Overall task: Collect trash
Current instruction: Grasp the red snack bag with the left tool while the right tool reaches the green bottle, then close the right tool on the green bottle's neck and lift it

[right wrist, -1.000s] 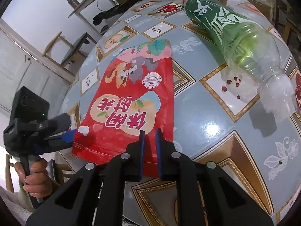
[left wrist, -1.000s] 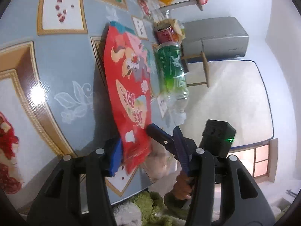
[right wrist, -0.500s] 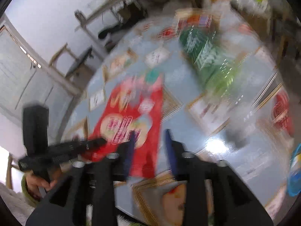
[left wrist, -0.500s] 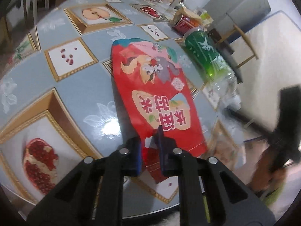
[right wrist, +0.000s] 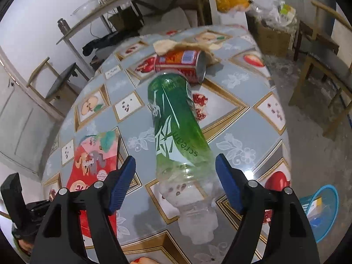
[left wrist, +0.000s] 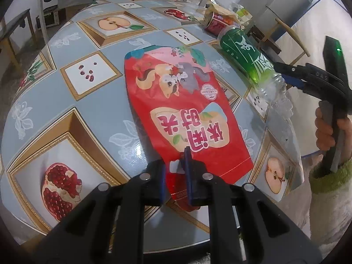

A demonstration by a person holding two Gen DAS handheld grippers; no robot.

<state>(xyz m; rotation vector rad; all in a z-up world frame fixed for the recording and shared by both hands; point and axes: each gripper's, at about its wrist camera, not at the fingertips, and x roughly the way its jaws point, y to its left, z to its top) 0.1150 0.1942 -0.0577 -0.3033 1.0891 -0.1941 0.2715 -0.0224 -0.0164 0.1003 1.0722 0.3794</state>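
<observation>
A red snack bag (left wrist: 184, 110) lies flat on the patterned table (left wrist: 66, 88); it also shows in the right wrist view (right wrist: 92, 167). My left gripper (left wrist: 176, 171) is shut on the bag's near edge. A green plastic bottle (right wrist: 178, 132) lies on its side, neck toward me; it shows in the left wrist view (left wrist: 246, 59) too. My right gripper (right wrist: 176, 176) is open, its blue pads on either side of the bottle's clear lower part, not touching. A red can (right wrist: 180, 62) lies beyond the bottle with crumpled paper (right wrist: 167, 44) on it.
A blue basket (right wrist: 321, 211) stands on the floor at the right of the table. Wooden chairs (right wrist: 319, 61) and a cardboard box with bags (right wrist: 272, 33) stand beyond the table. The table edge is close under both grippers.
My right gripper left the snack bag, swung right to the bottle and opened wide around it. My left gripper closed on the bag's near edge and the view levelled out.
</observation>
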